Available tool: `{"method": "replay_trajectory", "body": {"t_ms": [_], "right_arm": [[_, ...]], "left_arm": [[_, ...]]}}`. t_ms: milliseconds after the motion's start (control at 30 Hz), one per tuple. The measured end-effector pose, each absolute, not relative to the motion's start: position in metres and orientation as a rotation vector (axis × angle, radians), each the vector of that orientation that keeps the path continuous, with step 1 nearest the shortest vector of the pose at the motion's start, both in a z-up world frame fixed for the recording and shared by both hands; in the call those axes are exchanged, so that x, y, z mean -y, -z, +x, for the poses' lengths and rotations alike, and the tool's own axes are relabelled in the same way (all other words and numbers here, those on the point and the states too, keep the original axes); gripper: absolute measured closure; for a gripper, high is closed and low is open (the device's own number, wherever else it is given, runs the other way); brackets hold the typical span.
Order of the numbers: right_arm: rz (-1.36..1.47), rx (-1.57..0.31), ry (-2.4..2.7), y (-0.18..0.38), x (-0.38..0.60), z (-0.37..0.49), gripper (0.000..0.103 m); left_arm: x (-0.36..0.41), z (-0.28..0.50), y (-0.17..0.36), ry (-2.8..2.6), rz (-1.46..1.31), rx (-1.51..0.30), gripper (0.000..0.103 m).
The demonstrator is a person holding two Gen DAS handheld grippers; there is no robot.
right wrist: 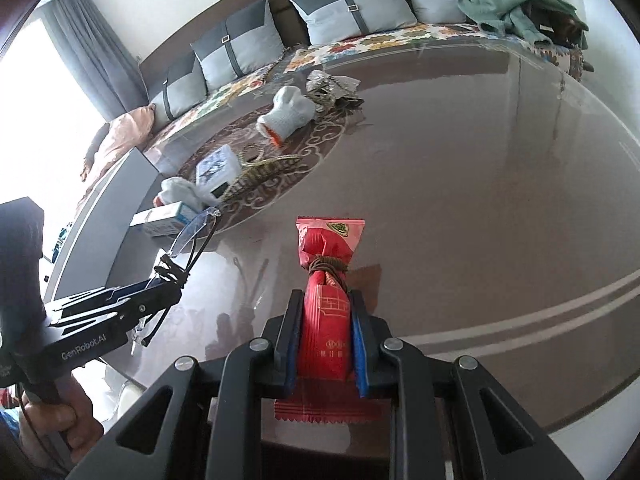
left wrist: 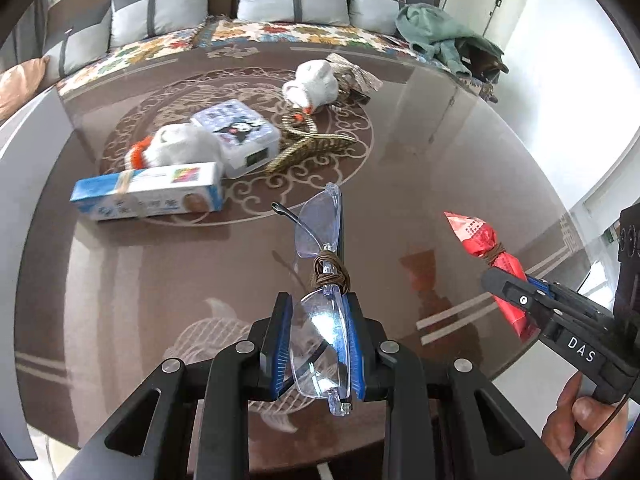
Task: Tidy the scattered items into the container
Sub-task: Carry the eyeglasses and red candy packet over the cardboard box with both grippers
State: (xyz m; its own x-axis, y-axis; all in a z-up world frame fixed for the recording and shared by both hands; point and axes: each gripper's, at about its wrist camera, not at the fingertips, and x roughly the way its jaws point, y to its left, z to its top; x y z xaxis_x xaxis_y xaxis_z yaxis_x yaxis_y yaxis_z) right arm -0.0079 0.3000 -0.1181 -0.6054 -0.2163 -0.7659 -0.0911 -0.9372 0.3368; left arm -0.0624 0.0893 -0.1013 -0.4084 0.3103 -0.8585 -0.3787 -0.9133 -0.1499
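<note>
Left gripper [left wrist: 318, 344], nearest the lens, is clamped on clear glasses [left wrist: 320, 280] bound at the bridge with brown cord; both blue pads press one lens, the other lens and a temple arm stick out forward above the table [left wrist: 440, 160]. Right gripper [right wrist: 325, 336] is clamped on a red snack packet [right wrist: 325, 320], also cord-tied, and held off the glass.

Landmark: lidded box with cartoon print [left wrist: 236, 136], probably the container, though I cannot tell for sure, and its lid looks closed. Relative to it: blue-white carton [left wrist: 148, 194] just in front, touching or nearly so; white glove [left wrist: 176, 146] against its left side; second white glove [left wrist: 310, 86] beyond and to its right; gold fan-like ornament [left wrist: 308, 146] just to its right; silvery wrapper pile [left wrist: 352, 72] farther beyond. Glasses and packet are both well in front of the box, to its right.

Step, as a judgement: carrying phase, both claws loaded, items mid-air. Next move calls for bringing each over a receptacle and spreading the fingers; the box would need opening if it is the target. Glasses are pinched by the lens only, so they may swing or slip.
</note>
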Motion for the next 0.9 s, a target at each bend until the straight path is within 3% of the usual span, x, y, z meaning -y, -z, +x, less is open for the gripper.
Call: {"method": "replay_trajectory", "body": {"t_ms": [900], "right_arm": [[1.322, 0.369, 2.633, 0.106, -0.203, 0.001, 0.081]], "left_arm": [[-0.02, -0.032, 0.083, -2.45, -1.344, 0.044, 0.078]]}}
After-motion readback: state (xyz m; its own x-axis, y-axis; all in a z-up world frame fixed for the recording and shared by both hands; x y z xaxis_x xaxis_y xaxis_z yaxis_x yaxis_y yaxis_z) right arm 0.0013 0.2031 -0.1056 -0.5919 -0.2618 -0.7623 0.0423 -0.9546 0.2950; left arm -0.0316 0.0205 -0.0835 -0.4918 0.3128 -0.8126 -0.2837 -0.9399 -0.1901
